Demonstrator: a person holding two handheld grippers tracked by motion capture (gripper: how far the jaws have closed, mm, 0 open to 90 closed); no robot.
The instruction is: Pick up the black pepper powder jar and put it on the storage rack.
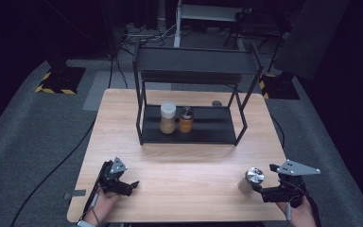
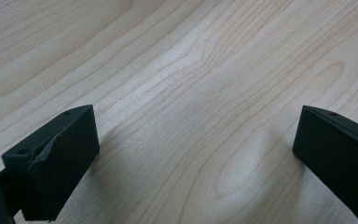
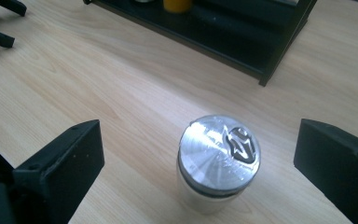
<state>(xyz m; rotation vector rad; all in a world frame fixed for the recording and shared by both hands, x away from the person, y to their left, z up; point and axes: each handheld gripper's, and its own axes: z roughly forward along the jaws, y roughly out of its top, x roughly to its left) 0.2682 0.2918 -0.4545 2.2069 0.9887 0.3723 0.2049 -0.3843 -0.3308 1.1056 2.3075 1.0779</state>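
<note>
Clearly the right gripper [image 3: 200,163] stood open around the metal-lidded jar [image 3: 218,161], upright near the table's [image 1: 189,175] front edge; a lopsided closing could have tipped it. The left gripper [image 2: 196,154] hovered open, empty.

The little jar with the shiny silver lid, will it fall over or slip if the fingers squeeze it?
The jar stands upright and looks taller than wide, so a push near its lid could tip it. On its side it would likely roll, being round. Its smooth wall may be a bit slippery. The right gripper is open around it, not touching.
</note>
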